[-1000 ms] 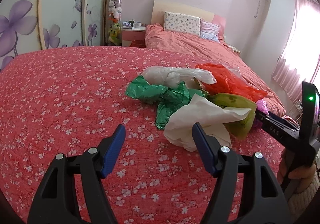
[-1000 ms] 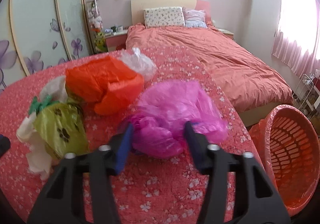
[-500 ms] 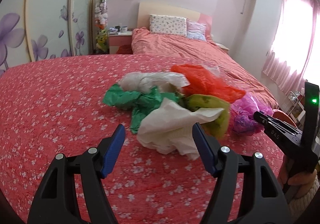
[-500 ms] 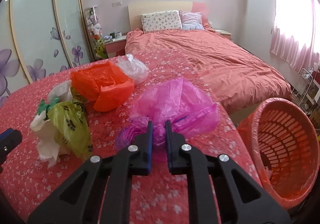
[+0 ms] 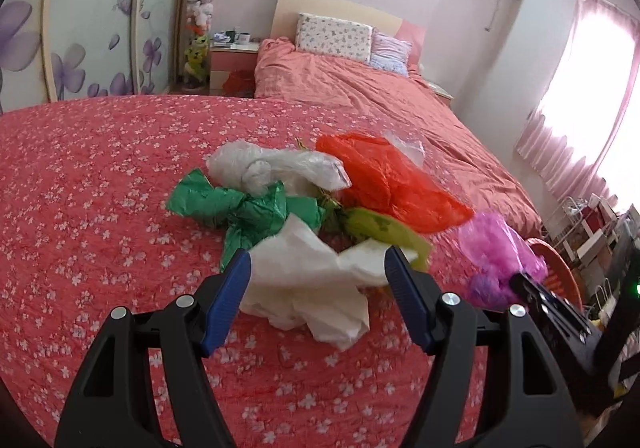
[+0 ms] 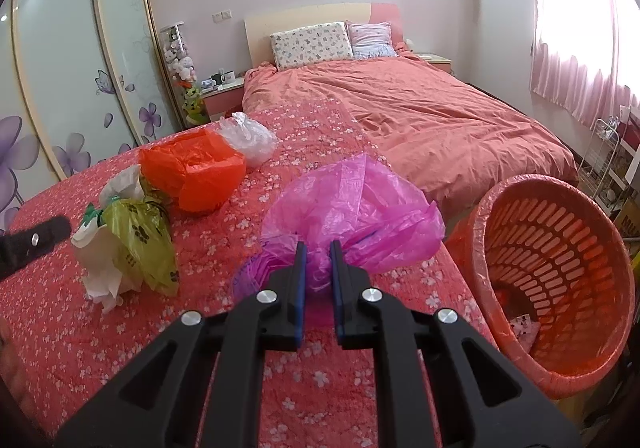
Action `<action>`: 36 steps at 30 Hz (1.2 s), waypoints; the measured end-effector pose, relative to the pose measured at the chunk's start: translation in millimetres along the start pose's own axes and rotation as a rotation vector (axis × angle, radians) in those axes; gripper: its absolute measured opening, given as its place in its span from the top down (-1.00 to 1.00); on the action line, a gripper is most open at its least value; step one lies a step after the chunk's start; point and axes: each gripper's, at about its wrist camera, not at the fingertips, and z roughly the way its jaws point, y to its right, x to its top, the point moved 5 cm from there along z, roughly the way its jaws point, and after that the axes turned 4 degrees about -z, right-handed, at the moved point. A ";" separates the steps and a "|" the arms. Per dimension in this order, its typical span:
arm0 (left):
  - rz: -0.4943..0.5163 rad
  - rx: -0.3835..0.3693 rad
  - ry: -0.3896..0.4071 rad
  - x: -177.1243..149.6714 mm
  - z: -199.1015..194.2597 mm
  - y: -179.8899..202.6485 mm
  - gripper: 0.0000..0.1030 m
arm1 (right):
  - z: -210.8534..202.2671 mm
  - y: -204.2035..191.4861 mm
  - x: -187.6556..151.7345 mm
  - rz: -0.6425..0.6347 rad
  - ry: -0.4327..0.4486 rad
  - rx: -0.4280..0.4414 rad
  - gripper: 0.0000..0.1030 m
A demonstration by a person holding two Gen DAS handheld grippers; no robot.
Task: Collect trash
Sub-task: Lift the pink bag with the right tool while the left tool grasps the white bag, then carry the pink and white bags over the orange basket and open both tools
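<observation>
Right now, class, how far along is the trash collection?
Done: one small scrap lies inside the orange basket. In hand: the right gripper is shut on the pink plastic bag. Left: the left gripper is open around the white paper; green, orange, yellow-green and clear bags remain.

Both black grippers (image 5: 318, 276) (image 6: 318, 254) carry blue pads and silver screws.

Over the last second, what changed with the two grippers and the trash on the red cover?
The right gripper closed on the pink bag and lifted it toward the orange basket. The left gripper moved up to the white paper, jaws open around it. The other bags stayed put.
</observation>
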 end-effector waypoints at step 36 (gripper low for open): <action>0.071 -0.019 0.035 -33.5 -34.7 -4.3 0.80 | -55.5 0.6 -1.2 0.024 0.083 0.029 0.77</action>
